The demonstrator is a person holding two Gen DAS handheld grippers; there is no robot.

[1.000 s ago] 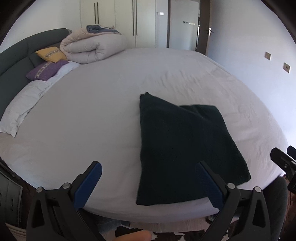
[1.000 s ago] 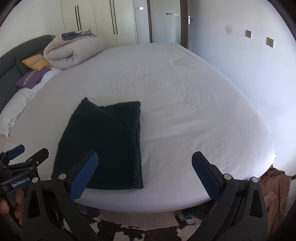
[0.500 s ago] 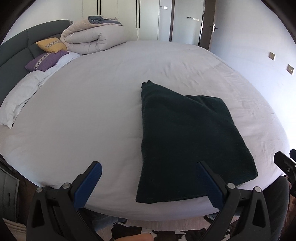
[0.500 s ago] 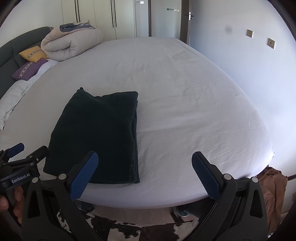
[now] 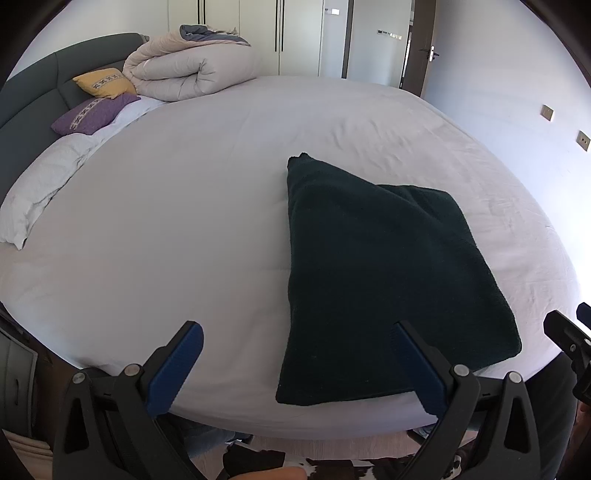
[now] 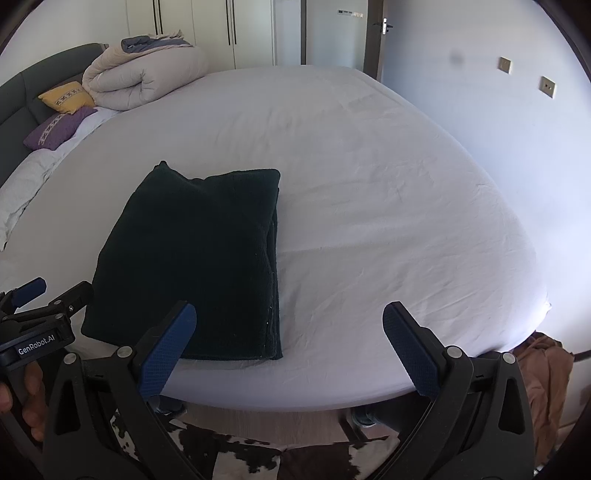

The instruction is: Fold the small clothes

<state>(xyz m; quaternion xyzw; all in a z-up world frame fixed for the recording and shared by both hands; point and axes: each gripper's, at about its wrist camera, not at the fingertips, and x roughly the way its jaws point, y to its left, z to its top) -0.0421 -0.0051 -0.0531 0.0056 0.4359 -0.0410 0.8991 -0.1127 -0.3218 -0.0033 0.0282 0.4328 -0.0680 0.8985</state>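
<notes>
A dark green garment [image 5: 380,266] lies folded into a rectangle on the white bed sheet [image 5: 177,206], near the bed's front edge; it also shows in the right wrist view [image 6: 195,258]. My left gripper [image 5: 295,365] is open and empty, held just off the front edge, its right finger over the garment's near corner. My right gripper [image 6: 288,347] is open and empty, to the right of the garment's near right corner. The left gripper also shows at the left of the right wrist view [image 6: 33,310].
A rolled beige duvet [image 5: 188,70], a yellow cushion [image 5: 103,83], a purple cushion [image 5: 92,114] and a white pillow [image 5: 40,192] lie at the headboard end. Wardrobe doors [image 5: 258,33] stand behind. A cowhide rug [image 6: 280,454] and brown cloth [image 6: 546,376] lie on the floor.
Both grippers have risen and tilted slightly, so the bed and garment sit a little differently in view. The garment has not moved. Both grippers stay open.
</notes>
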